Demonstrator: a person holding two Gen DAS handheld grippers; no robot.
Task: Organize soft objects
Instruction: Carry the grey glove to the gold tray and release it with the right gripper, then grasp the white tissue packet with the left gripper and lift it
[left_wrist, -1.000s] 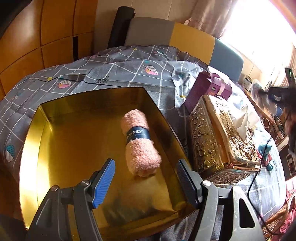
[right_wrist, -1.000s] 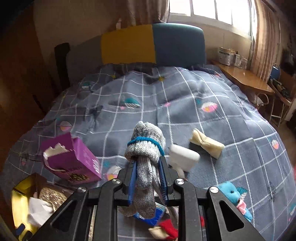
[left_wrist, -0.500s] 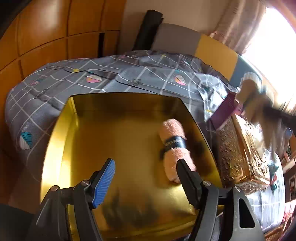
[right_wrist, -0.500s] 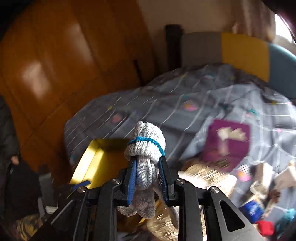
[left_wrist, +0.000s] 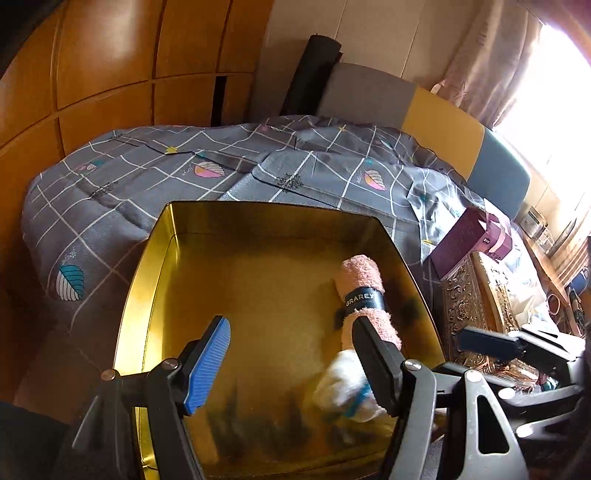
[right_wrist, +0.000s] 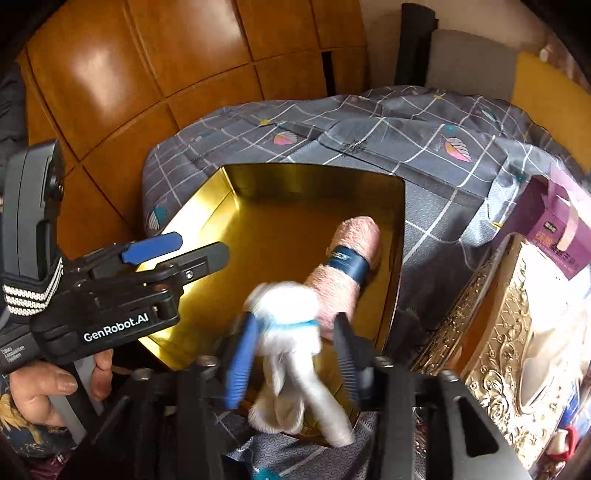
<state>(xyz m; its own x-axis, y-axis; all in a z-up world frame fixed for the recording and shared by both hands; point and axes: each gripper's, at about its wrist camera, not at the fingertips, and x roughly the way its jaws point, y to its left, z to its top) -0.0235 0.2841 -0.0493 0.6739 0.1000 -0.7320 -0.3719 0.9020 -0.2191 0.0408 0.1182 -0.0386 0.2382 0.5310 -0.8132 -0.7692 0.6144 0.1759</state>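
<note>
Over the gold box's near-left edge the left gripper hangs, jaws apart and empty. Nearer its near-right corner, the right gripper is opening around the blurred grey sock bundle, seemingly loose already, beside the pink towel roll.

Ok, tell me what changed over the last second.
The right gripper carried the grey sock bundle from over the bed to the gold tray; its fingers are opening, releasing it. The pink towel roll stays in the tray; the left gripper stays open.
</note>
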